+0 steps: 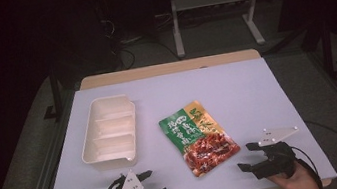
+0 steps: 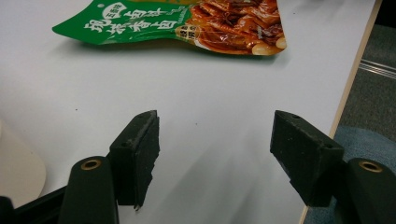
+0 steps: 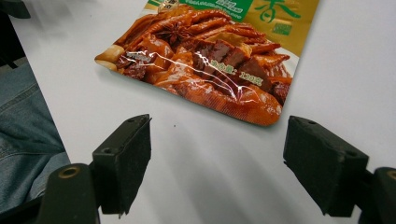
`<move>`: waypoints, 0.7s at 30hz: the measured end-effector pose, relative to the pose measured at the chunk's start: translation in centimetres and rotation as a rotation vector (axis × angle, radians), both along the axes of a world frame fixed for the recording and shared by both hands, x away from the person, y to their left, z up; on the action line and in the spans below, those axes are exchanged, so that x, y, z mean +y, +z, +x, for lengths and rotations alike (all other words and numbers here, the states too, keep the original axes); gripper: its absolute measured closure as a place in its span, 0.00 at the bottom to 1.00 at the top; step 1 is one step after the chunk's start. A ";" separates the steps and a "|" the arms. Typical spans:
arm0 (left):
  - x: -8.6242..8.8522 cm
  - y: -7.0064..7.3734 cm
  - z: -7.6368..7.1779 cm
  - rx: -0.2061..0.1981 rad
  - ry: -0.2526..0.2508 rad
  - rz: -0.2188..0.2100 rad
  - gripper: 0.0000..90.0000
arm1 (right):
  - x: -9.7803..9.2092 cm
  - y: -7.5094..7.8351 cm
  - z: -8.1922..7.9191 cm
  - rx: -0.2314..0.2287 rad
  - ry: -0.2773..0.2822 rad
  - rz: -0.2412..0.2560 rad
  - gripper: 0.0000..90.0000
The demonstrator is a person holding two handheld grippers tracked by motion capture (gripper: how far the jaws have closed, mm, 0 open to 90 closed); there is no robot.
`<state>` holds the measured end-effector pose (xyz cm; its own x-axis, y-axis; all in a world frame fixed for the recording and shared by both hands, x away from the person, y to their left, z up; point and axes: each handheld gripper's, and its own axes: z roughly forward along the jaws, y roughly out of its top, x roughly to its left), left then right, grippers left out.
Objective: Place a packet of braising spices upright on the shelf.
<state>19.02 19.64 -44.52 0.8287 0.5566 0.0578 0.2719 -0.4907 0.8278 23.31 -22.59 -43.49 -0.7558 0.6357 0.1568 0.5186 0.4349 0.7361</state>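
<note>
A flat food pouch [image 1: 198, 137], green and gold with a picture of braised meat, lies in the middle of the white table. A cream tray with three compartments [image 1: 109, 129] stands to its left, all compartments bare. My left gripper [image 1: 152, 184] rests open near the front edge, left of the pouch [image 2: 187, 23], nothing between its jaws. My right gripper [image 1: 249, 156] is open at the front right, its jaws pointing at the pouch's near corner [image 3: 210, 70] and a short way from it.
The white tabletop [image 1: 236, 89] ends close in front of both grippers, with its wooden edge [image 1: 167, 68] at the back. A person's jeans [image 3: 23, 121] show beyond the table edge. A metal frame [image 1: 208, 2] stands on the floor behind.
</note>
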 end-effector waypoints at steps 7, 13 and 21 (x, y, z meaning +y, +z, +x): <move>-0.3 0.0 0.0 0.008 -0.007 0.006 0.38 | 0.1 0.0 0.0 -0.002 0.005 0.004 0.25; -0.6 0.4 0.5 0.056 -0.004 -0.042 0.46 | 0.2 0.0 0.3 0.000 0.014 0.009 0.24; -1.8 1.6 2.5 0.072 -0.026 -0.057 0.70 | 0.2 0.6 1.5 0.011 0.035 0.034 0.23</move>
<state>21.51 17.83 -42.97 0.8438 0.5356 -0.0331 0.3191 -0.4511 0.8335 24.83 -22.41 -42.88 -0.7759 0.6027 0.1863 0.5113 0.4280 0.7452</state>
